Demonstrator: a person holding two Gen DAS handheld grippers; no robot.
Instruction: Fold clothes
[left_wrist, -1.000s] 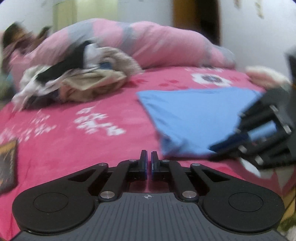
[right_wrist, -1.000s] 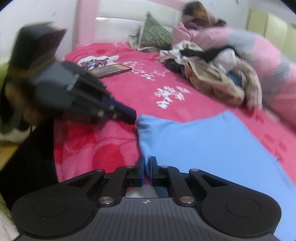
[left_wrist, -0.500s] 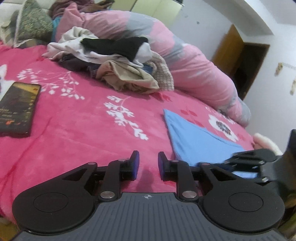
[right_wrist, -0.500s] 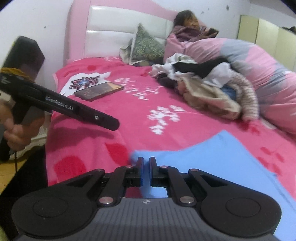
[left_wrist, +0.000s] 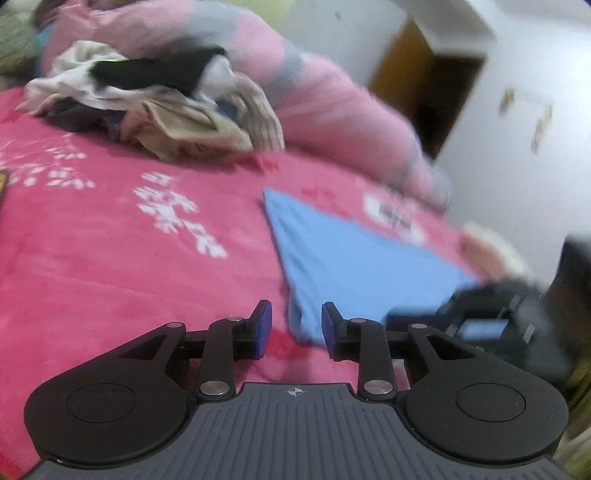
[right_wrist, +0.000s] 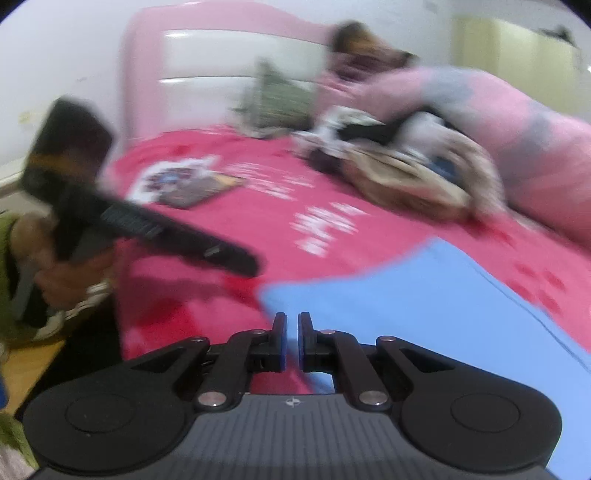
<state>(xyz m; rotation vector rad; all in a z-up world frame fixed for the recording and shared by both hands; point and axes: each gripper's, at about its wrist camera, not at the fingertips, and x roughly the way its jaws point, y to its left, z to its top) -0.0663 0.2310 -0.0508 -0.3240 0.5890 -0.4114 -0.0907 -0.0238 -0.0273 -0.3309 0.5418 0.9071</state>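
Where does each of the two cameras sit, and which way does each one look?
Left wrist: on the left tongs, open, looking across the pink bed at the blue cloth; the right tongs show at right.
Right wrist: on the right tongs, shut, facing the headboard; the left tongs and a hand show at left.
Shared: bed, blue cloth, clothes pile.

We count two grippers: the left gripper and the right gripper. One blue garment lies flat on one bed. We see one heap of unfolded clothes; how many pieces it holds we cannot tell. There is one rolled pink-and-grey quilt, one green cushion, one phone, and one hand.
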